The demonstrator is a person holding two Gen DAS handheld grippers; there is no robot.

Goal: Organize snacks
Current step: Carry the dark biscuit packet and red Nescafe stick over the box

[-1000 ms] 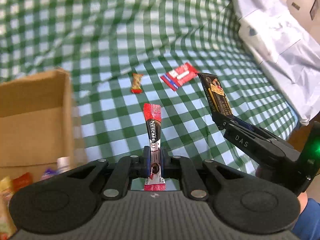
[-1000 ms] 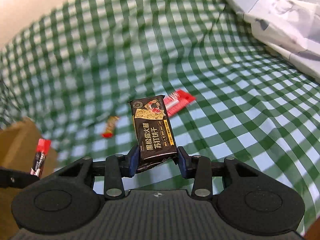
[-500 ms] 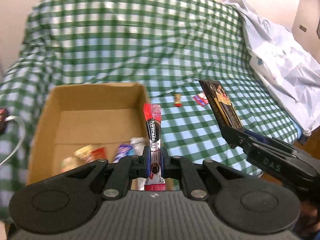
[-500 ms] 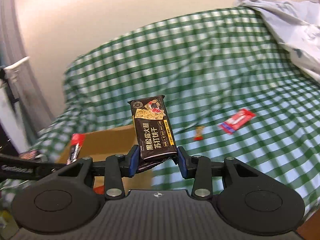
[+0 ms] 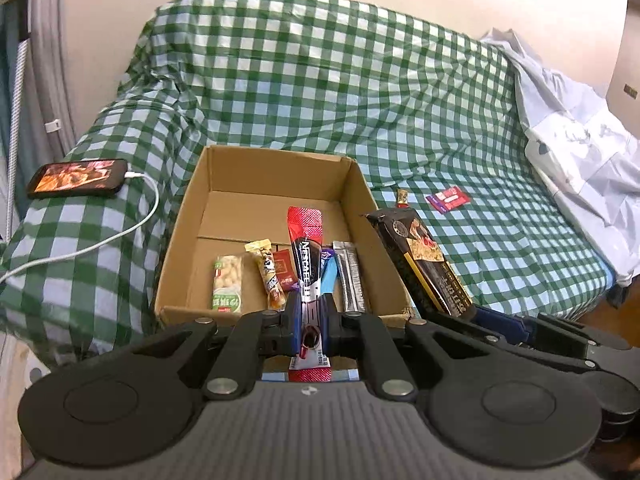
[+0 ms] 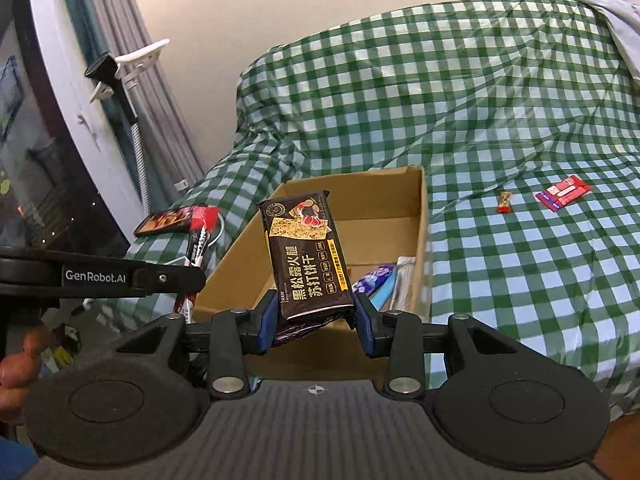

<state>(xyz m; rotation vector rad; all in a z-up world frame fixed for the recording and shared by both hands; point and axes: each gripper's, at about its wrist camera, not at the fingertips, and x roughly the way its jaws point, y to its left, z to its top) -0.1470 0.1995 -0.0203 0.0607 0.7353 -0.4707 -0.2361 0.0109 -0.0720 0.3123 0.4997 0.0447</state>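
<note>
Coffee stick: slim red-and-black Nescafé sachet (image 5: 306, 256), upright, centre of left wrist frame, lower end pinched, in front of the box.
Cracker pack: black glossy soda-cracker packet (image 6: 306, 256), yellow side stripe, upright, slightly tilted, centre of right wrist frame.
Box: open brown cardboard carton (image 5: 180, 240), mid-frame, several snack packets in its near end.
Loose snacks: small red-gold candy (image 5: 401, 197) and flat red-purple packet (image 5: 447, 200), on checked cloth right of box.

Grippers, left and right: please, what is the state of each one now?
Left gripper: closed on the Nescafe stick.
Right gripper: closed on the black cracker pack.
</note>
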